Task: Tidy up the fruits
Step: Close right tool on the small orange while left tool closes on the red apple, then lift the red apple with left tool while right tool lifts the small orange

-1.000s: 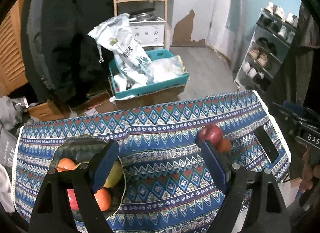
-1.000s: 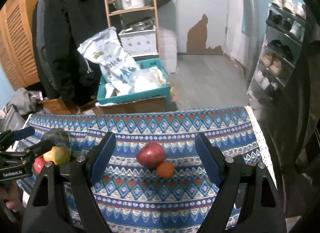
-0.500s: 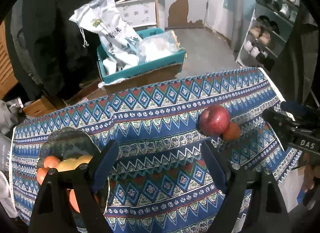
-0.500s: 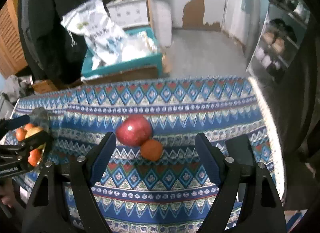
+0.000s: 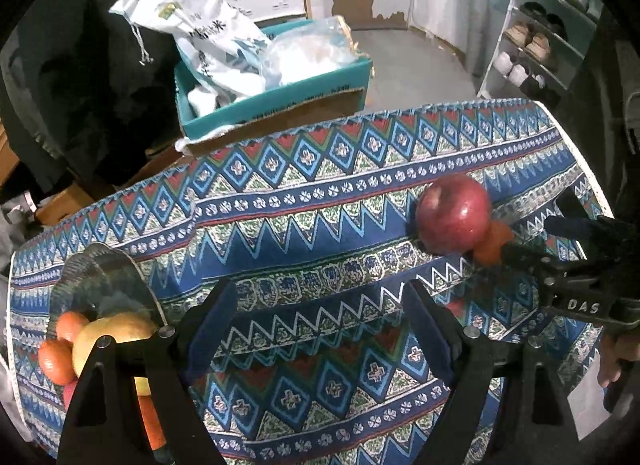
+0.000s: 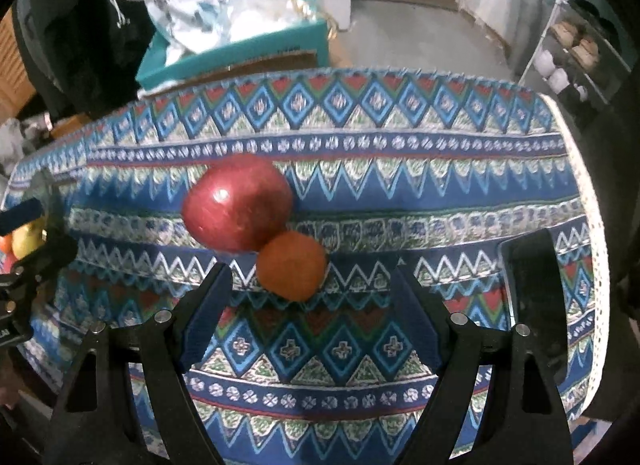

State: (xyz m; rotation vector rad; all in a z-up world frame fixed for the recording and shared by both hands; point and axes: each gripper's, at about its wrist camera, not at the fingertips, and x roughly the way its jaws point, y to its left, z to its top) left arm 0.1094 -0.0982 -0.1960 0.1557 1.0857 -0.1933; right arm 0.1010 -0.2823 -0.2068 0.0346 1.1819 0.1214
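A red apple (image 6: 238, 203) and a small orange (image 6: 291, 265) touch each other on the patterned tablecloth (image 6: 400, 169). My right gripper (image 6: 310, 285) is open just in front of the orange, which sits near the gap between the fingers. In the left wrist view the apple (image 5: 454, 214) and orange (image 5: 491, 245) lie at the right, with the right gripper reaching in behind them. A glass bowl (image 5: 98, 285) at the left holds oranges (image 5: 54, 359) and a yellow apple (image 5: 114, 335). My left gripper (image 5: 320, 313) is open and empty over the cloth.
A black phone (image 6: 534, 285) lies near the table's right edge. Beyond the far edge stand a teal box (image 5: 280, 93) with white bags, a dark coat (image 5: 80, 65) and a shoe rack (image 5: 540, 33).
Both grippers moved forward and lower over the table. The right gripper closed in on the apple and orange, now much larger in view. Both stay open.
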